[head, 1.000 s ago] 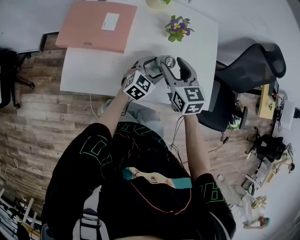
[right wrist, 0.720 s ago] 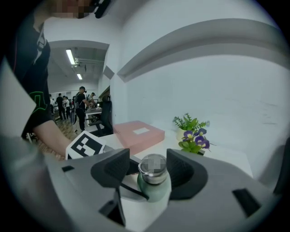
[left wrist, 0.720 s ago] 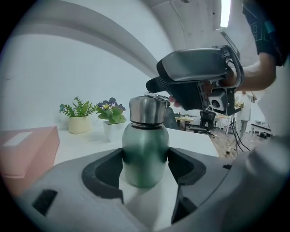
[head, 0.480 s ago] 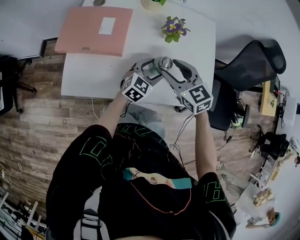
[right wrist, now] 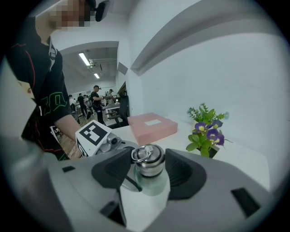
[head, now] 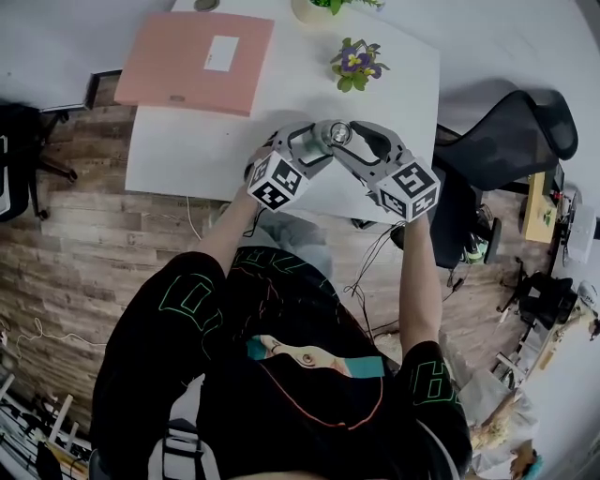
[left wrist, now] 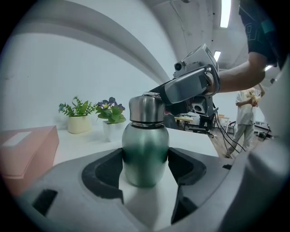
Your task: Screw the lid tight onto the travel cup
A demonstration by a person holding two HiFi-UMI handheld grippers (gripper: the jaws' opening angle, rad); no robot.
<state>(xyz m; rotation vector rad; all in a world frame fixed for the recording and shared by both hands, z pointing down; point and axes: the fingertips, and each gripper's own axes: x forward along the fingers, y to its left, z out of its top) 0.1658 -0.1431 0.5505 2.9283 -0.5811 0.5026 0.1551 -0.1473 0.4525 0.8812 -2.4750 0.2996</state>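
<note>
The cup (left wrist: 145, 140), green with a steel lid (right wrist: 146, 154), stands upright over the right half of the table (head: 187, 141), close to its near edge. No view shows whether its base rests on the top. The left gripper (left wrist: 145, 165) comes at it from the near side. Its jaws are closed on the green body, with a dark pad pressed against each flank just under the shoulder. The right gripper (right wrist: 148, 165) reaches in from the right and a little higher, tilted downward, with its jaws set around the lid. The lid, with a ring lying on its top, fills the space between the pads, and both pads appear to touch its sides. These jaws have just eased open a little with the lid between them. Seen from the head view, the two grippers meet at the cup in a shallow V. Their marker cubes hang toward the person, off the table's near edge. A pink box (head: 195, 56) lies at the far left corner of the table. A small pot of purple flowers (head: 354, 64) sits near the far right corner, and a second plant (head: 328, 7) sits at the far edge just beside it. All three are well apart from the cup. A dark office chair (head: 511, 136) stands off the table's right edge, on the wooden floor (head: 84, 244).
</note>
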